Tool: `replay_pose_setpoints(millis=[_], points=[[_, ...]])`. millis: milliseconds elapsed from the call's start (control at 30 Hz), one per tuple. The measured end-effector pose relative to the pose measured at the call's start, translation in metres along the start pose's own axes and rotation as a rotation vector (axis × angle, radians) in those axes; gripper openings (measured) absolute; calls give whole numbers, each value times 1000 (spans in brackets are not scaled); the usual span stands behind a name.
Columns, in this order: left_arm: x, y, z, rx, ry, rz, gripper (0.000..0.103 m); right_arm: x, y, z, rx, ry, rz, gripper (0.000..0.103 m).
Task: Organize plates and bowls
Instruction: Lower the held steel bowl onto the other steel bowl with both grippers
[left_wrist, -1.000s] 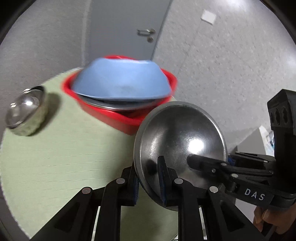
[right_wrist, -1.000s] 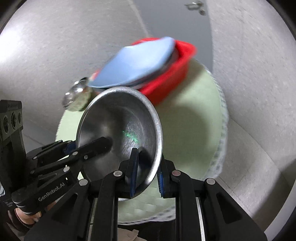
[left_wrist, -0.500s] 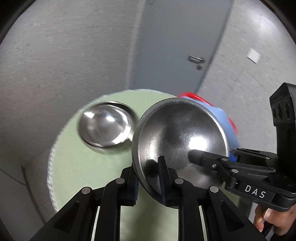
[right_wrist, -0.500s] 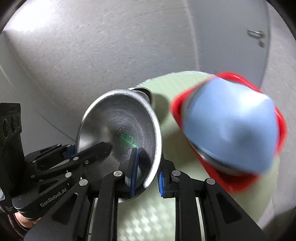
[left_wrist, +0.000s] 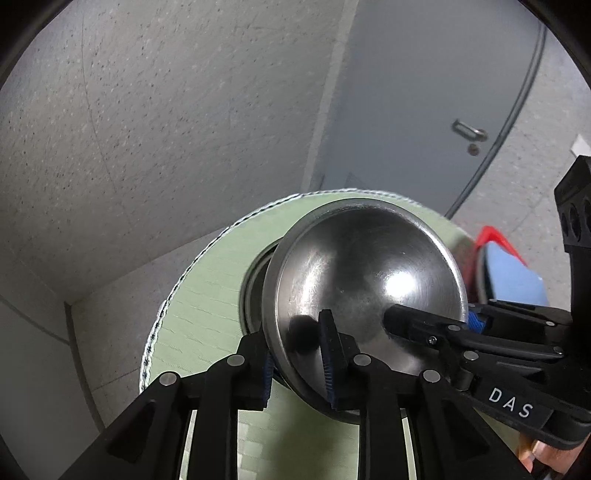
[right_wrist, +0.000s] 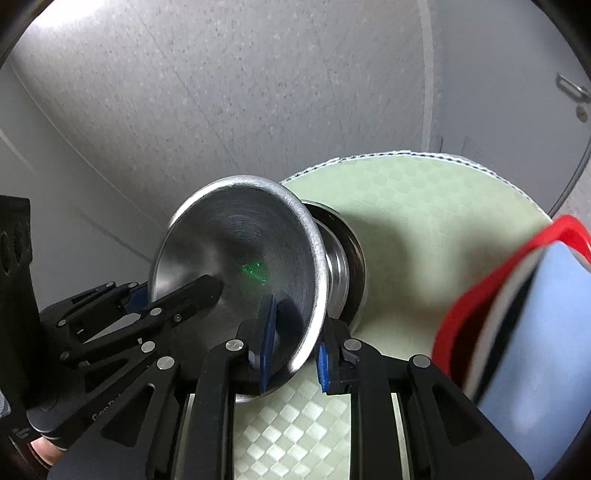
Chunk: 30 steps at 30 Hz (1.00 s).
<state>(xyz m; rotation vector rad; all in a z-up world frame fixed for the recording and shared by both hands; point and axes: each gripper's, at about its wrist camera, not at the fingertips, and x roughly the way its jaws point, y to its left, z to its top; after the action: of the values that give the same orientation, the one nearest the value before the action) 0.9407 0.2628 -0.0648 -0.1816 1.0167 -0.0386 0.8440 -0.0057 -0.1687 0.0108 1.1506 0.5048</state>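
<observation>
Both grippers hold one steel bowl (left_wrist: 365, 280) by its rim, tilted on edge. My left gripper (left_wrist: 295, 363) is shut on its near rim. My right gripper (right_wrist: 293, 350) is shut on the opposite rim of the same bowl (right_wrist: 236, 243). The bowl hangs just above and partly over a second steel bowl (right_wrist: 341, 258) that stands on the round green table (right_wrist: 424, 221); only its rim (left_wrist: 253, 280) shows in the left wrist view. A red basin (right_wrist: 491, 277) at the right holds an upturned blue bowl (right_wrist: 546, 332) over a steel plate edge.
The table (left_wrist: 207, 295) is small and round with a stitched edge, close to a grey wall corner. A grey door with a handle (left_wrist: 469, 131) stands behind. The red basin (left_wrist: 493, 238) sits at the table's right side.
Both grippers have swung the held bowl left, away from the red basin, until it is over the second steel bowl. The basin has slid to the right edge of both views.
</observation>
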Motion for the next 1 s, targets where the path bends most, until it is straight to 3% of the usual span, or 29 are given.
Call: replay_pose_setpoints(millis=[233, 500, 1000], points=[[39, -24, 18, 20, 57, 21, 22, 21, -5, 2, -24, 48, -43, 23], [67, -31, 34, 29, 49, 31, 25, 20, -4, 2, -26, 47, -52, 23], [76, -36, 28, 23, 72, 29, 43, 2, -10, -7, 9, 5, -74, 23]])
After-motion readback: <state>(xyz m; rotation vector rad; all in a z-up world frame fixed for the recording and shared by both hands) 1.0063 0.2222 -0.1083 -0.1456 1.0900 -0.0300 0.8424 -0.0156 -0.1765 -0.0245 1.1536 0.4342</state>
